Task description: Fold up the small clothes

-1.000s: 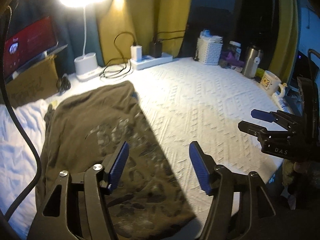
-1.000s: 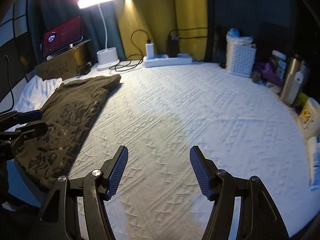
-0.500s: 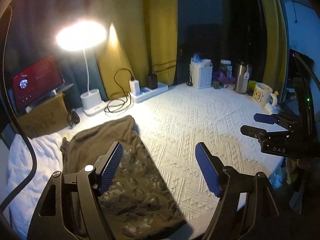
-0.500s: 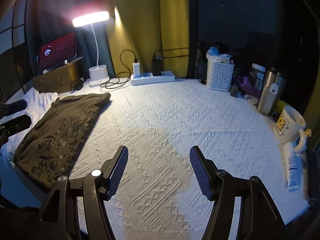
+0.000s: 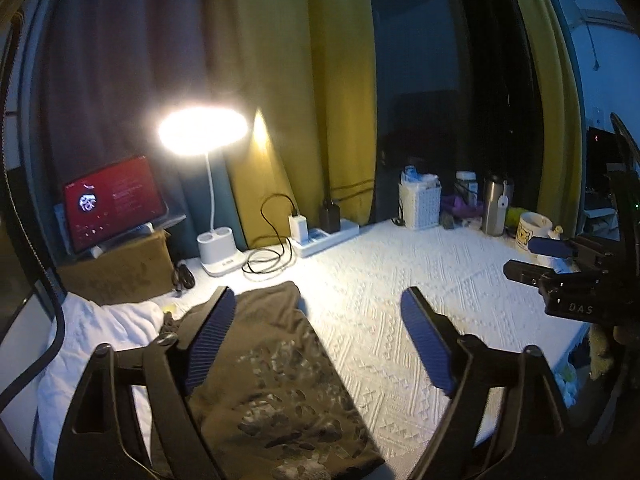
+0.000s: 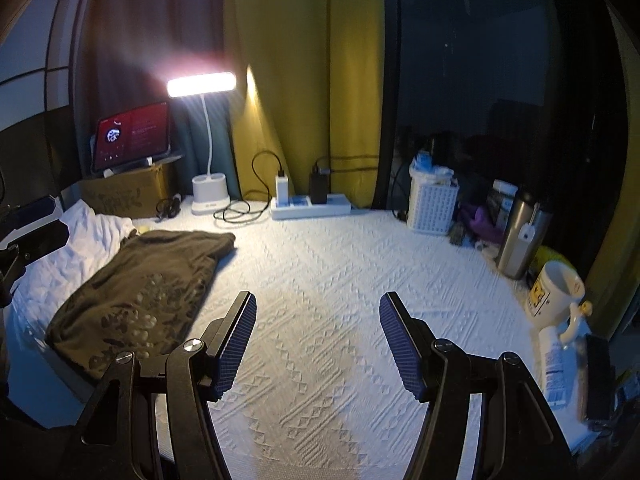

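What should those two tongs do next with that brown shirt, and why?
Probably bring the left tongs down to the brown shirt. Both tongs are open and hold nothing, and the shirt lies long and flat on the white cover. The right tongs hover over bare cover, farther from it.

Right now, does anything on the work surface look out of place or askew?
Little stands out. The olive garment lies folded, partly over the rumpled white cloth at the left edge. A white tube lies flat beside the mug.
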